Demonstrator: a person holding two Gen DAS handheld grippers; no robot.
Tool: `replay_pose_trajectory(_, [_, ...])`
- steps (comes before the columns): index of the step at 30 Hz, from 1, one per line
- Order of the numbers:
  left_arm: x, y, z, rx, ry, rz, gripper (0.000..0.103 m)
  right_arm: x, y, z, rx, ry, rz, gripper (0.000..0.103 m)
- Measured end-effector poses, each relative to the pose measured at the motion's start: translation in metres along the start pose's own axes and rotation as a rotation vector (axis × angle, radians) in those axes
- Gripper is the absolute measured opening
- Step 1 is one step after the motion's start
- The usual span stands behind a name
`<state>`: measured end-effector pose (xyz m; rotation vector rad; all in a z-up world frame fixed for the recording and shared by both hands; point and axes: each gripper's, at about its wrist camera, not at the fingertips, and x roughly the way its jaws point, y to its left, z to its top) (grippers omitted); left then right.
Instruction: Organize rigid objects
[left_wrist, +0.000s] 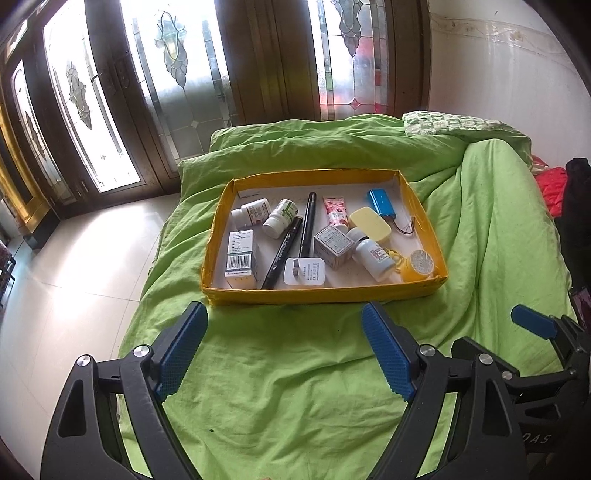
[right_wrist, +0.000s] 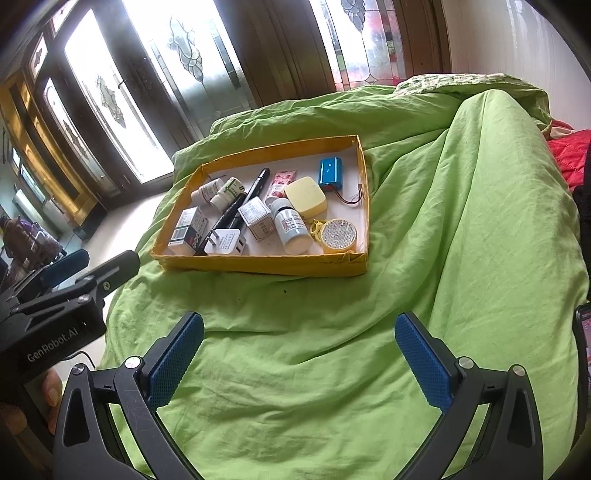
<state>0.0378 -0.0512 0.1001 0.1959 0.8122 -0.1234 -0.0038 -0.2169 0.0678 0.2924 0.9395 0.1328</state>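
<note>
A shallow yellow tray (left_wrist: 317, 296) (right_wrist: 258, 264) lies on a green bedspread. It holds several items: white pill bottles (left_wrist: 280, 218), a medicine box (left_wrist: 242, 258), two black pens (left_wrist: 306, 225), a white charger (left_wrist: 304, 271), a pink tube (left_wrist: 336, 210), a yellow case (left_wrist: 370, 223), a blue battery pack (left_wrist: 382, 201) and a yellow round tin (left_wrist: 419, 266). My left gripper (left_wrist: 284, 332) is open and empty, just short of the tray's near wall. My right gripper (right_wrist: 299, 345) is open and empty, farther back over the bedspread.
The green bedspread (left_wrist: 295, 387) is rumpled, with a raised fold (right_wrist: 498, 184) to the right of the tray. Tiled floor (left_wrist: 74, 266) and glass doors lie to the left. A red cloth (left_wrist: 554, 188) lies at far right.
</note>
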Motion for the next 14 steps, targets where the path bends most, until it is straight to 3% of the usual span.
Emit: replay_pose_trajectory(14, [0.004,0.014,-0.004,-0.066,0.009,0.004,0.086,-0.011,0.001,0.004,0.004,-0.045,-0.039,0.102])
